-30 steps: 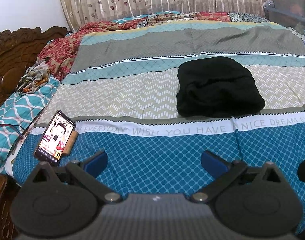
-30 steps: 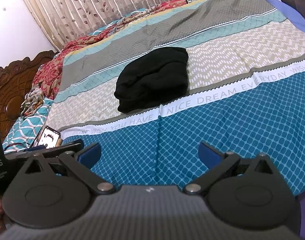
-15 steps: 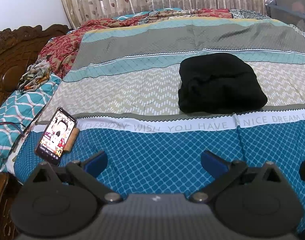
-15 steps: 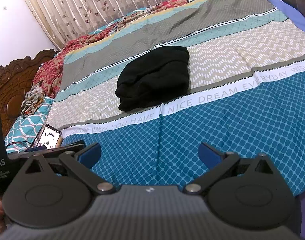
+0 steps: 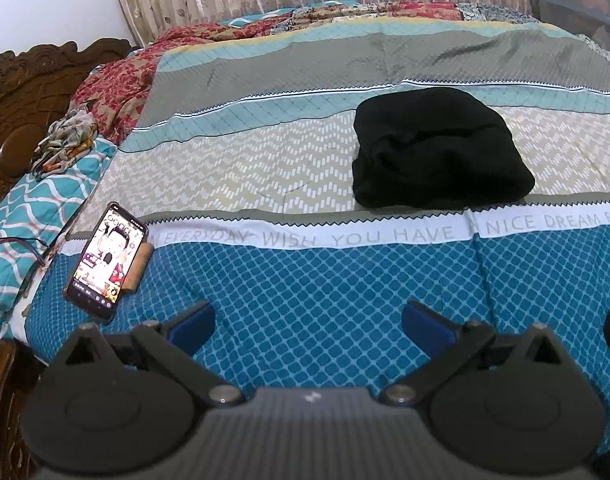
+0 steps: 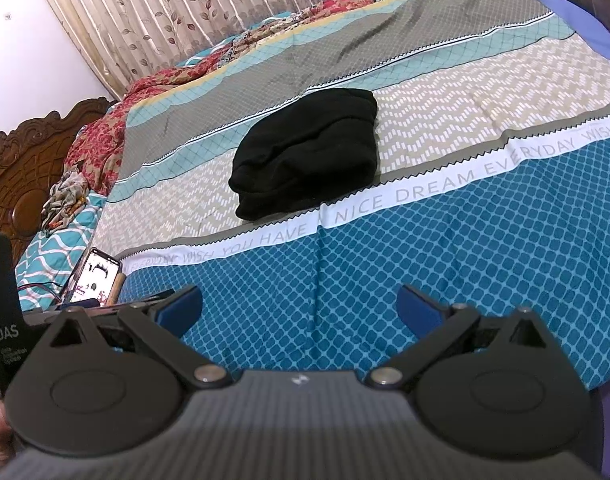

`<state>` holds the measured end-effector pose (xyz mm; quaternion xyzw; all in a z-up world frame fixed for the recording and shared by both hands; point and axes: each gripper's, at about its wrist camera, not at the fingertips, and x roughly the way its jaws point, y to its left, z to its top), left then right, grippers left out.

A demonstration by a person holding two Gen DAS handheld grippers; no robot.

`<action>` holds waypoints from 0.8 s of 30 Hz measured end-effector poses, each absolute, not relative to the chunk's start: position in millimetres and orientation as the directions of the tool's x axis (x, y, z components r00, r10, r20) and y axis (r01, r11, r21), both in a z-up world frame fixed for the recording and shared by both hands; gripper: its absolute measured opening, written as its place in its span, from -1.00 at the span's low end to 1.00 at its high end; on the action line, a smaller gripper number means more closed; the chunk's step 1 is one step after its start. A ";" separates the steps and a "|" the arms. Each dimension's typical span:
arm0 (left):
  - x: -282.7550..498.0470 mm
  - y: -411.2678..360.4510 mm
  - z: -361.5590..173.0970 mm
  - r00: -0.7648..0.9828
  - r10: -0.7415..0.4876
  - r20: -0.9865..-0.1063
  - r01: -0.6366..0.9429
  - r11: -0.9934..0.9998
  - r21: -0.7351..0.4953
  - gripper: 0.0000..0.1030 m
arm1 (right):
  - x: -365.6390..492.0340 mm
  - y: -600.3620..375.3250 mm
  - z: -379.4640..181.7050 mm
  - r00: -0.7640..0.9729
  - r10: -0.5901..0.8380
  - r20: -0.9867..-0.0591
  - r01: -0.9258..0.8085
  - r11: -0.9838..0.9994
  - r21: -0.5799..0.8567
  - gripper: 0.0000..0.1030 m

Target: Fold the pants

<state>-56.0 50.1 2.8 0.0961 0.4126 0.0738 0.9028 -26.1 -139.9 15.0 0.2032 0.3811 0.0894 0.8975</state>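
Above the near blue edge of the bed (image 5: 305,300), the left tool (image 5: 308,322) and right tool (image 6: 299,306) hover spread wide and empty, well short of the black pants (image 5: 437,148), which lie bundled beyond the lettered stripe. Left of the pants, a phone (image 5: 107,260) hugs the bed's edge; bare cover all around the pants leaves room to spread them.

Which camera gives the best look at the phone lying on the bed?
The left wrist view. There the phone shows whole at the bed's near left corner, its screen lit, with a brown cylinder along its right edge. In the right wrist view the phone appears smaller, its lower end hidden behind the left tool.
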 end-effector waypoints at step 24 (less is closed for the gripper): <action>-51.5 47.7 -4.8 0.614 0.202 -0.763 -0.032 0.972 0.233 1.00 | -24.9 -148.9 13.3 0.681 0.329 -0.654 -0.013 0.898 0.439 1.00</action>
